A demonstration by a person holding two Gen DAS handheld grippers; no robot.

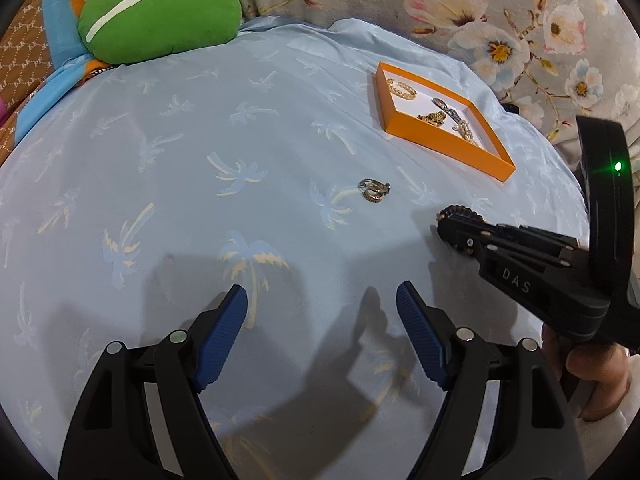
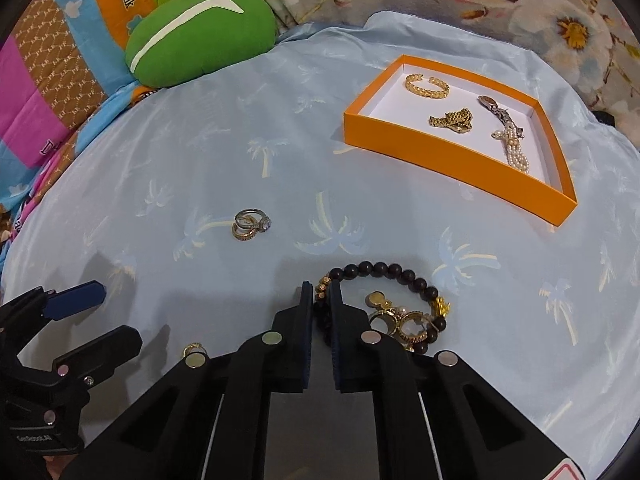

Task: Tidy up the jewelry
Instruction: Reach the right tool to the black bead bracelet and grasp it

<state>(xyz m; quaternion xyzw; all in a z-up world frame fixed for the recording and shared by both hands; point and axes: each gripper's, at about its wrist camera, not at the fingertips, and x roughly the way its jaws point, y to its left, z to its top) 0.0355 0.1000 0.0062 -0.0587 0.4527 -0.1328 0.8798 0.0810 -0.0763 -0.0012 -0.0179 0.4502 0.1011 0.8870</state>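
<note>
A dark bead bracelet with gold charms [image 2: 400, 304] lies on the pale blue cloth [image 2: 200, 152]. My right gripper [image 2: 321, 292] is shut on its left side; it also shows in the left wrist view [image 1: 450, 226]. A small cluster of rings [image 2: 250, 224] lies further left, also in the left wrist view [image 1: 374, 190]. An orange tray [image 2: 440, 148] at the back right holds a gold cuff [image 2: 426, 86], a gold chain [image 2: 452, 119], a watch and pearls. My left gripper [image 1: 322, 304] is open and empty above the cloth, short of the rings.
A green cushion [image 1: 160, 16] and patterned bedding lie at the back left. Floral fabric [image 1: 520, 28] rises behind the tray. One more gold ring [image 2: 194, 349] lies beside my right gripper's left finger. The left gripper shows at the left edge of the right wrist view [image 2: 92, 312].
</note>
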